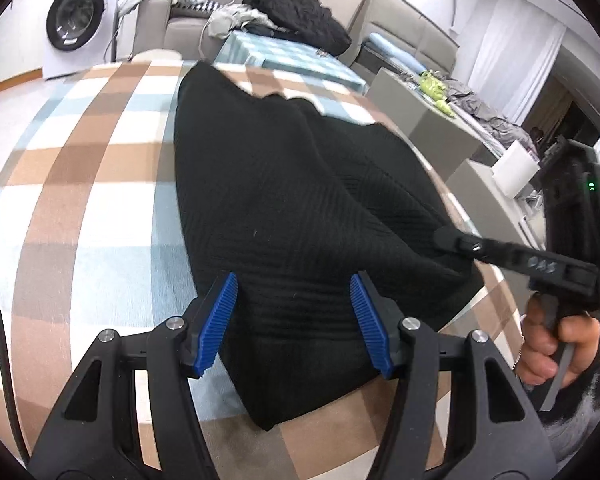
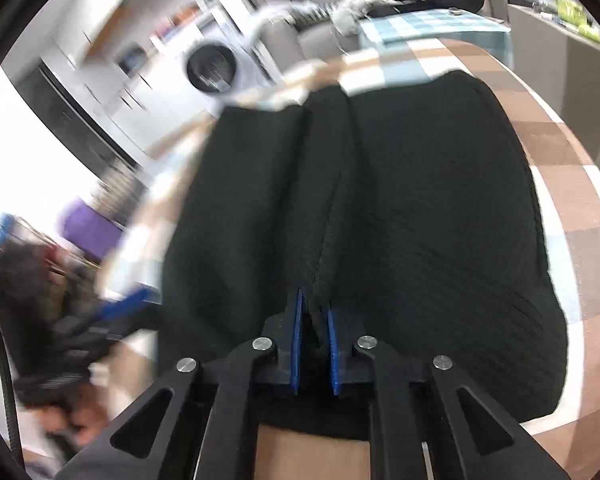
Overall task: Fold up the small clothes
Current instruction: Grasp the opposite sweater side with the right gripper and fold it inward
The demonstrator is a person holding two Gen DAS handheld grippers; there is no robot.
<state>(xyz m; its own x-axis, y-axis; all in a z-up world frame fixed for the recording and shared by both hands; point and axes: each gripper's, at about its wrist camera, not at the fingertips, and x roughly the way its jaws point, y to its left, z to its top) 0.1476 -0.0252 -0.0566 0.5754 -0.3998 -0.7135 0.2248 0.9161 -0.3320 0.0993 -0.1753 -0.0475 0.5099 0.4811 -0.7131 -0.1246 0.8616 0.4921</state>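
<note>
A black ribbed garment (image 1: 284,200) lies on a table covered with a brown, white and pale blue checked cloth (image 1: 80,184). In the left wrist view its long axis runs from the bottom centre of the frame up toward the top centre, narrowing away from the camera. The left gripper (image 1: 294,320) hovers over the near end, blue pads apart, nothing between them. The right gripper (image 2: 314,344) is clamped on a raised fold of the garment at lower centre of its view. A washing machine (image 1: 78,16) stands at upper left.

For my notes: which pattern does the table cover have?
The table cover is checked brown, white and light blue, clearest in left wrist view.
</note>
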